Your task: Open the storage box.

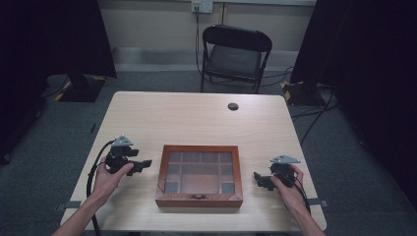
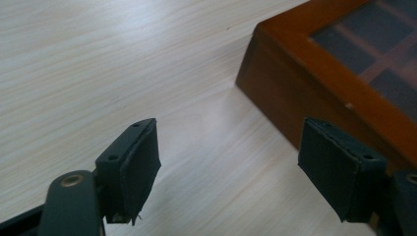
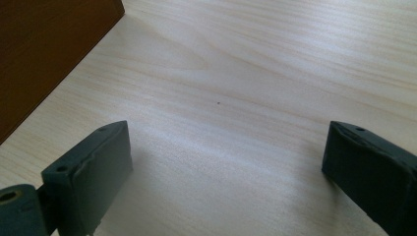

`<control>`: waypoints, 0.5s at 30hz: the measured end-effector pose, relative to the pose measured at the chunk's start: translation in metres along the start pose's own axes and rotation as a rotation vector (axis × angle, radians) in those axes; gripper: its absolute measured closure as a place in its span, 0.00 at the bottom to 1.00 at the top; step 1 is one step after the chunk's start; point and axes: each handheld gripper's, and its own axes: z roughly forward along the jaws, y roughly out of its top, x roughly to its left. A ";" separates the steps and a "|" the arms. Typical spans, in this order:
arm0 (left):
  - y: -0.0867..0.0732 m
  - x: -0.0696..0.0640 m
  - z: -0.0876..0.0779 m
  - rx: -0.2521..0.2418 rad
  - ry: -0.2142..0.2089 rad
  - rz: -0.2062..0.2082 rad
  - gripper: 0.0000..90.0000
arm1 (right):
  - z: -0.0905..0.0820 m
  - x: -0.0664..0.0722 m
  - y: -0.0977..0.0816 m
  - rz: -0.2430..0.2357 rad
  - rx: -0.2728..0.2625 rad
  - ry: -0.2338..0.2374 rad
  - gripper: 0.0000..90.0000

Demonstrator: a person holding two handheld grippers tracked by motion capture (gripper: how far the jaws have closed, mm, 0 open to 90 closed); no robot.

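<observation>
A brown wooden box (image 1: 199, 175) with a glass lid over a grid of compartments lies shut near the front middle of the table (image 1: 196, 118). My left gripper (image 1: 145, 164) rests just left of the box, pointing at its left side, open with nothing between its pads (image 2: 140, 167). The box's corner (image 2: 314, 83) rises beyond the left gripper's far pad. My right gripper (image 1: 257, 178) sits just right of the box, pointing at it, also open and empty. In the right gripper view the box's side (image 3: 44, 54) stands at upper left, beyond the spread pads (image 3: 103, 167).
A black folding chair (image 1: 235, 56) stands behind the table's far edge. A dark round cable hole (image 1: 233, 106) sits near the back of the tabletop. Black curtains flank the room on both sides, and cables trail on the floor at right.
</observation>
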 end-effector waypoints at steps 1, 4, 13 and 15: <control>0.001 -0.001 0.000 0.003 -0.009 0.010 0.26 | 0.000 0.000 0.000 0.001 0.001 0.001 0.04; 0.005 -0.009 -0.002 -0.008 -0.019 0.030 0.27 | 0.000 0.000 0.000 0.001 0.001 0.001 0.04; 0.012 -0.028 -0.009 -0.053 -0.070 0.057 0.30 | 0.000 0.000 0.000 0.000 0.001 0.001 0.04; 0.015 -0.033 -0.011 -0.048 -0.097 0.077 0.31 | 0.000 0.000 0.000 0.001 0.001 0.001 0.04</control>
